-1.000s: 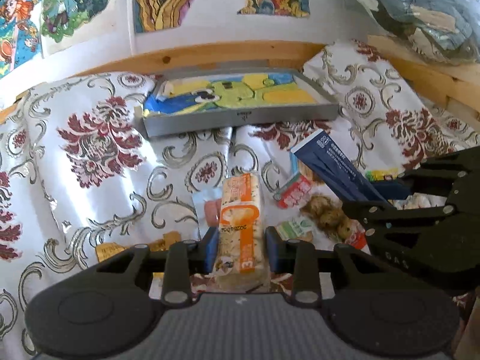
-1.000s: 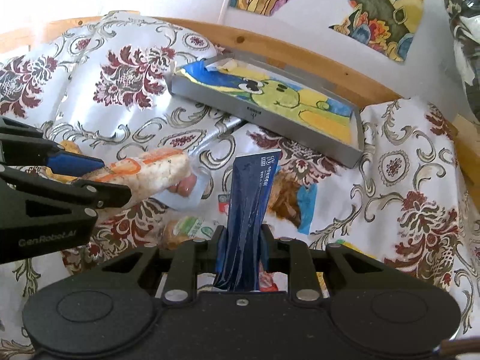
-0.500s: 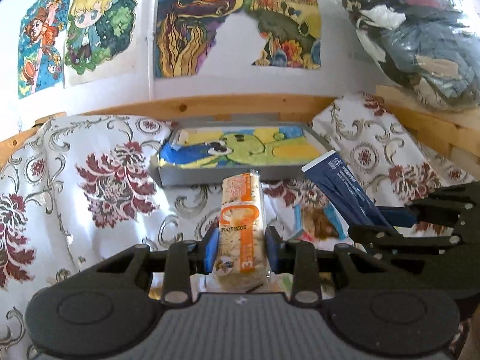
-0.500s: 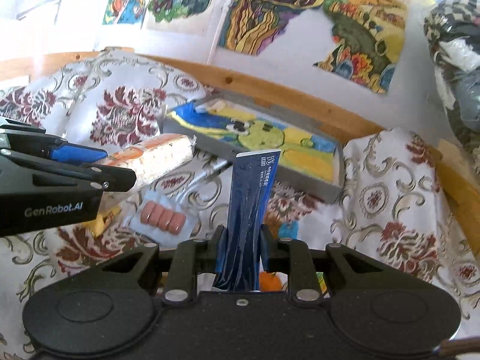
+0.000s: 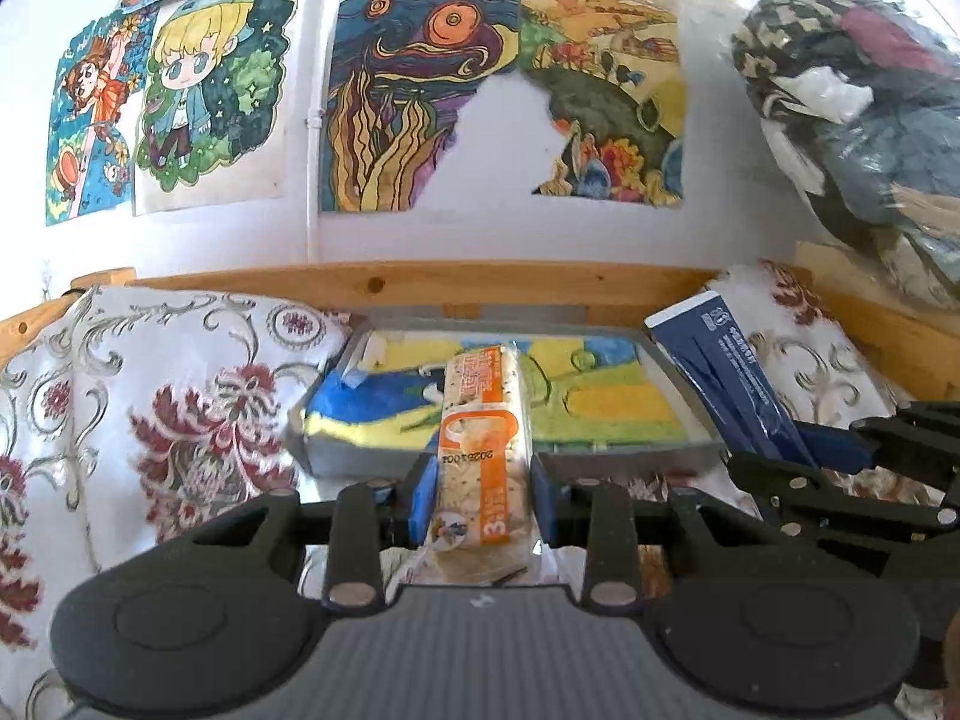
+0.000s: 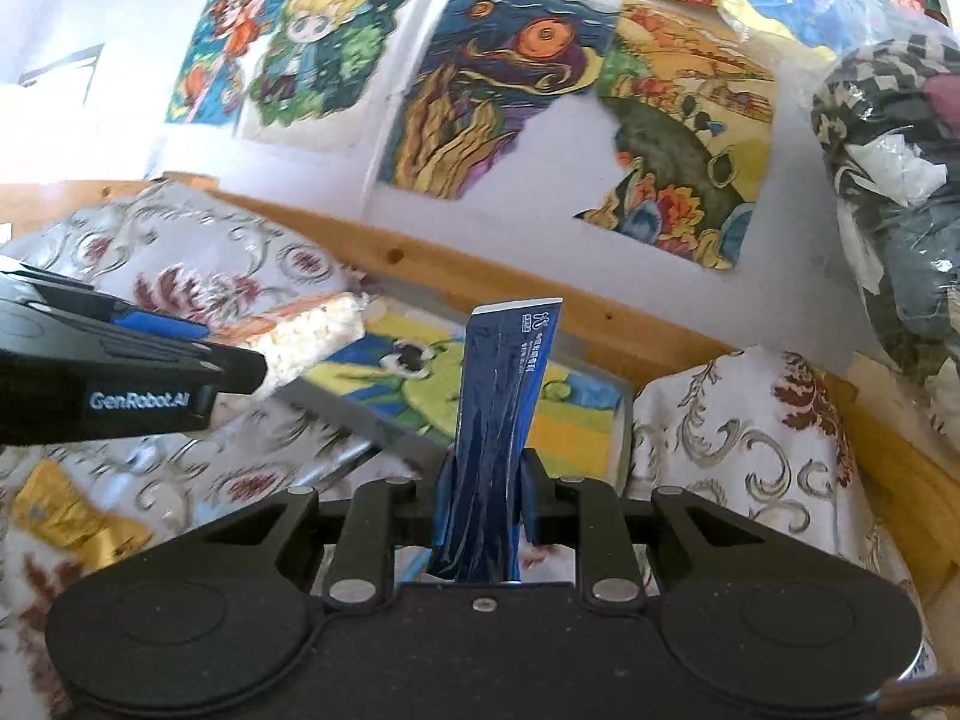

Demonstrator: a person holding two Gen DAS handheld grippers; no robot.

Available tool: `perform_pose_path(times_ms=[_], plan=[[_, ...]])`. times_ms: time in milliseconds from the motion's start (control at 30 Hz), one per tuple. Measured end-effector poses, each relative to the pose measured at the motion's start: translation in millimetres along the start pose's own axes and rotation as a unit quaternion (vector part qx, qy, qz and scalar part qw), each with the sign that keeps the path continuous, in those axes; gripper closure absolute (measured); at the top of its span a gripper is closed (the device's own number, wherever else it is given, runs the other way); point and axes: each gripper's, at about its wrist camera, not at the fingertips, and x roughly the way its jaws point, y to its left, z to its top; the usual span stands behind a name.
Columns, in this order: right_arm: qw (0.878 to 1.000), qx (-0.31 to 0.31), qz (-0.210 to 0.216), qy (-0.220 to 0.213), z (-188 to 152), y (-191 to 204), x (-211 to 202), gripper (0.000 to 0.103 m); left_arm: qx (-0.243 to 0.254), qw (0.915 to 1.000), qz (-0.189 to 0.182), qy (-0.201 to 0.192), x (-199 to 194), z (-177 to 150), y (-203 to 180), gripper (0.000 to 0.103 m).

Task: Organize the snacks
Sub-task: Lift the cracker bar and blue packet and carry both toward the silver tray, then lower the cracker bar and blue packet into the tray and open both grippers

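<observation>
Nearest in the left wrist view, the left gripper [image 5: 480,495] has its blue-padded fingers [image 5: 420,495] pinching a clear-wrapped rice cracker pack [image 5: 483,462] with an orange label, its long axis running straight out along the fingers. In the right wrist view the right gripper [image 6: 483,504] likewise has its fingers pressed onto a dark blue snack pouch [image 6: 498,420], which stands up and forward from the grip with its white-edged top free. Both packs are held in the air, neither resting on anything. Just past both lies the grey tray [image 5: 516,456] with the bright cartoon liner, sitting on a floral bedspread [image 5: 180,408]; it lies ahead of both grippers, and the cracker pack's far end already overlaps the tray's near wall in the left view, so the left hand looks the nearer and its pack is lined up roughly crosswise to the tray's long side. Placing it likely calls for going forward and down over the near wall. The right view alone shows a gold-wrapped snack [image 6: 66,516] left on the bedspread at lower left, and shows the cracker pack from the side; the left view alone shows the tray's full width. Beyond are a wooden rail [image 5: 420,285] and posters on the wall [image 5: 420,90].
</observation>
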Motion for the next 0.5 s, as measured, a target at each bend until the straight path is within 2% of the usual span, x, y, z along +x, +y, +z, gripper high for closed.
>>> perform_pose_path(times_ms=[300, 500], plan=[[0.998, 0.048, -0.028, -0.016, 6.8, -41.6, 68.8, 0.079, -0.004, 0.9998, 0.018, -0.008, 67.5, 36.4, -16.6, 0.067], [0.993, 0.107, -0.041, -0.029, 10.0, -66.2, 114.6, 0.079, -0.031, 0.9991, 0.024, 0.018, 127.4, 52.4, -34.9, 0.067]])
